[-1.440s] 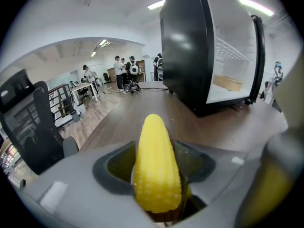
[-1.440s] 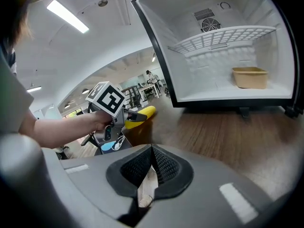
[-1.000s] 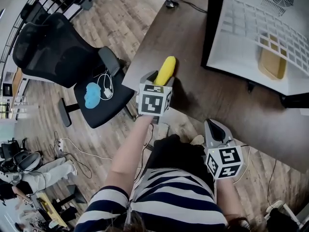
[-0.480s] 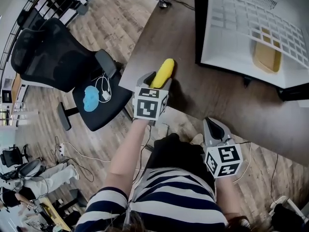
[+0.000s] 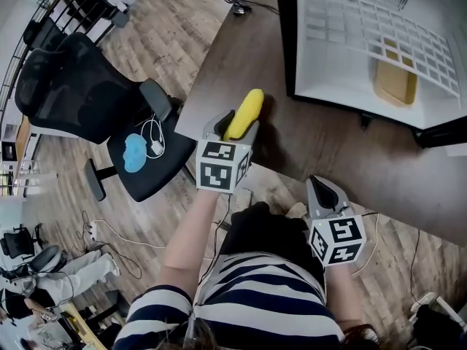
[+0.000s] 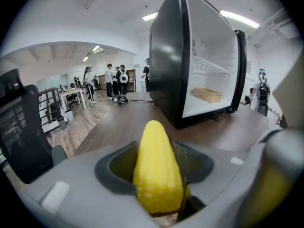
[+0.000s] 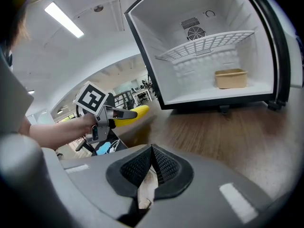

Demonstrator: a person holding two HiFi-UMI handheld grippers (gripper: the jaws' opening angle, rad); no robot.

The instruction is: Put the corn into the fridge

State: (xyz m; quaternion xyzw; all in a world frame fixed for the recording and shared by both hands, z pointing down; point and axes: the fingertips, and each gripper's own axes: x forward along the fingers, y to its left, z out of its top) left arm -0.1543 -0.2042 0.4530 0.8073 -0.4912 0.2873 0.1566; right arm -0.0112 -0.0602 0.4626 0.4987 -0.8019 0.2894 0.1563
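Observation:
A yellow corn cob (image 5: 244, 114) sticks out forward from my left gripper (image 5: 235, 125), which is shut on it over the near left corner of the brown table (image 5: 321, 144). In the left gripper view the corn (image 6: 156, 172) fills the gap between the jaws. The small fridge (image 5: 372, 46) stands open at the table's far right, with a white wire shelf (image 5: 379, 31) and a tan container (image 5: 396, 83) inside. My right gripper (image 5: 322, 193) is shut with nothing in it, held low near the table's front edge. The right gripper view shows the fridge (image 7: 209, 51) ahead and the corn (image 7: 130, 115) to the left.
A black office chair (image 5: 95, 104) with a blue item (image 5: 134, 154) and a white cable on its seat stands left of the table. A black cable (image 5: 252, 2) lies at the table's far end. People stand far back in the room (image 6: 111, 80).
The view has shifted so the fridge sits further left and nearer. My left gripper with the corn has edged slightly left and forward. The right gripper has stayed put.

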